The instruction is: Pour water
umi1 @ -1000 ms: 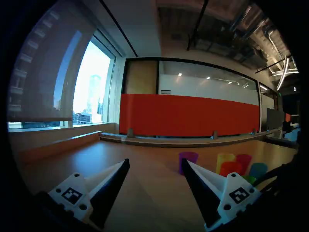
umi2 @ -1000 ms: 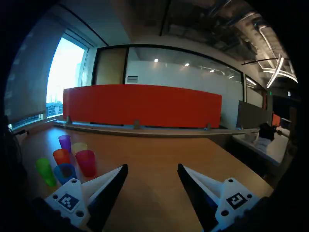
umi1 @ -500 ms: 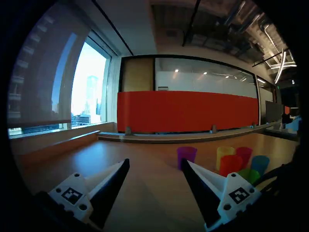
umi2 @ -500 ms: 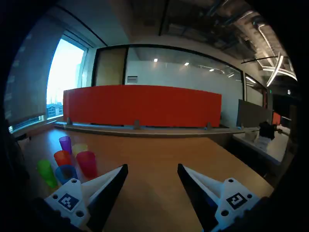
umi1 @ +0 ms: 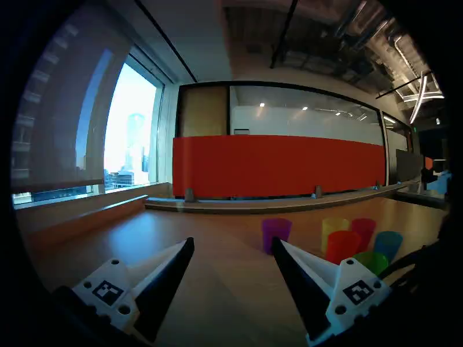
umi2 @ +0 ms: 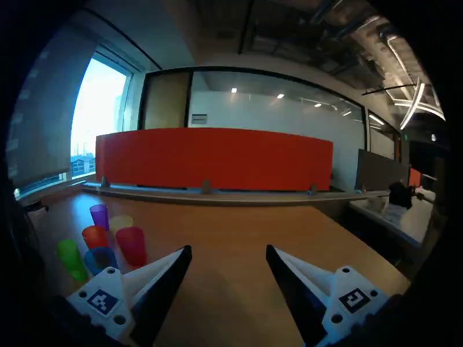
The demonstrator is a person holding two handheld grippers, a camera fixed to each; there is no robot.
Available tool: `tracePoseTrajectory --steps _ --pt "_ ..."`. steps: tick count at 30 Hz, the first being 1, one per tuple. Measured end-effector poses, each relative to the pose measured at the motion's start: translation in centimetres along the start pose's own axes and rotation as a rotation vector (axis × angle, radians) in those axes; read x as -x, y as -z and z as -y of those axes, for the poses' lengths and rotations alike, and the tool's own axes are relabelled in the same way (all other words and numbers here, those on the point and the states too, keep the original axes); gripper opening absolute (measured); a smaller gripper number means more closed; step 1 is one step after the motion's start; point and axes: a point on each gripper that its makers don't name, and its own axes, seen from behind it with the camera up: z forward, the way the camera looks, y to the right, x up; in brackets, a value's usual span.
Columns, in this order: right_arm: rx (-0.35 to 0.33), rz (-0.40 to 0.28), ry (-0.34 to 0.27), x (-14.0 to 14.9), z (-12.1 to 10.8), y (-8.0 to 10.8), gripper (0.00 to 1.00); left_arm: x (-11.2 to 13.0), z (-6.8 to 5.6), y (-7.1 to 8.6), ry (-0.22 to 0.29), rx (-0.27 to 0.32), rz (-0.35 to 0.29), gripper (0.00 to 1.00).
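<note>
**At the wooden table [umi1: 223, 301]: both jaws apart, nothing held**

Ahead of the left gripper [umi1: 231, 240], whose jaws stand apart over bare wood, six translucent plastic cups cluster upright at about 3 o'clock. The purple cup [umi1: 276, 232] stands closest to the right fingertip, and its base is hidden behind that tip. The yellow cup [umi1: 334, 225] and the pink cup [umi1: 365, 227] stand at the back. The orange cup [umi1: 342, 246] and the blue cup [umi1: 386, 243] are in front of them, and the green cup [umi1: 370, 261] is nearest the camera. Whether any of them holds water is hard to tell at this size.

The right gripper [umi2: 227, 248] also has its jaws apart with nothing between them. In the right gripper view the same cluster sits at about 9 o'clock, just beside the left finger.

An orange partition [umi1: 278, 165] runs along the table's far edge at 12 o'clock, and a bright window [umi1: 130, 144] is at 10 o'clock.
</note>
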Motion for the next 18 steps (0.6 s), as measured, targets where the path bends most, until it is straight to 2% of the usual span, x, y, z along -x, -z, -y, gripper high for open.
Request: tracePoseTrajectory --steps 18 --pt "0.009 -0.018 0.011 -0.2 -1.1 0.5 1.00 0.0 -0.1 0.0 -0.003 0.002 0.002 0.99"
